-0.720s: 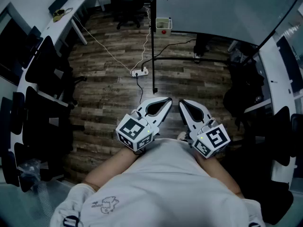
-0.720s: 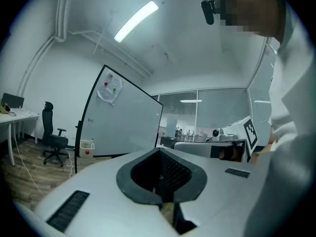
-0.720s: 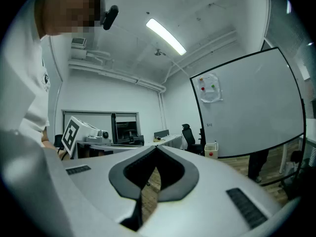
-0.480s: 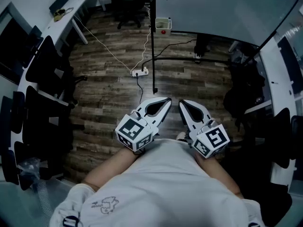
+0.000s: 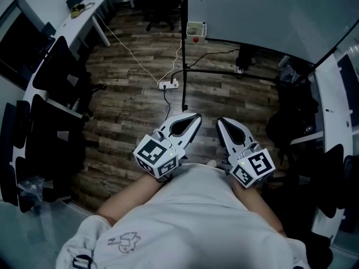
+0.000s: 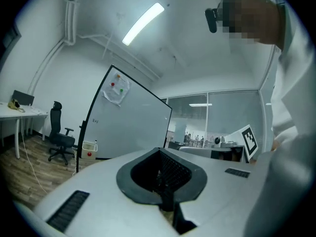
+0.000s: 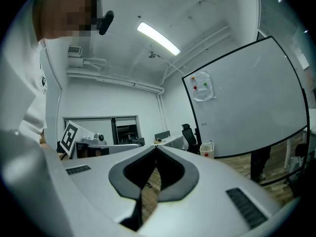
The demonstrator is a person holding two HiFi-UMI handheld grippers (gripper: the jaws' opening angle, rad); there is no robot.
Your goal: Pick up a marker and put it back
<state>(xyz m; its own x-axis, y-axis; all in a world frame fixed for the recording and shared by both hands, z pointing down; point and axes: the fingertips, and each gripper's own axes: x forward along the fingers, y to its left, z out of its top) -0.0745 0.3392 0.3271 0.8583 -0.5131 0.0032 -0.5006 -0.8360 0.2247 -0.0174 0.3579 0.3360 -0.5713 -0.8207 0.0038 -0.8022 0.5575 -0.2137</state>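
I hold my left hand-held gripper [image 5: 197,117] and right hand-held gripper [image 5: 220,120] closed and empty, well short of the whiteboard [image 5: 263,10]; no marker is discernible, but the small box [image 5: 194,29] at the whiteboard's lower left corner, likelier to hold one, lies nearer my left.

The floor [image 5: 129,94] is wood-look planking, grey-brown and streaked, with a low sheen, while the whiteboard [image 5: 263,10] has a smooth, pale face inside a thin dark frame. The left gripper [image 5: 196,117] and the right gripper [image 5: 220,121] wear smooth white plastic shells with a soft matt finish, lined inside with dark pads [image 6: 171,173] that look ribbed and rubbery, and the marker cube [image 5: 155,156] on each carries flat black-and-white print. The person's shirt [image 5: 190,223] is soft, pale, creased cloth.
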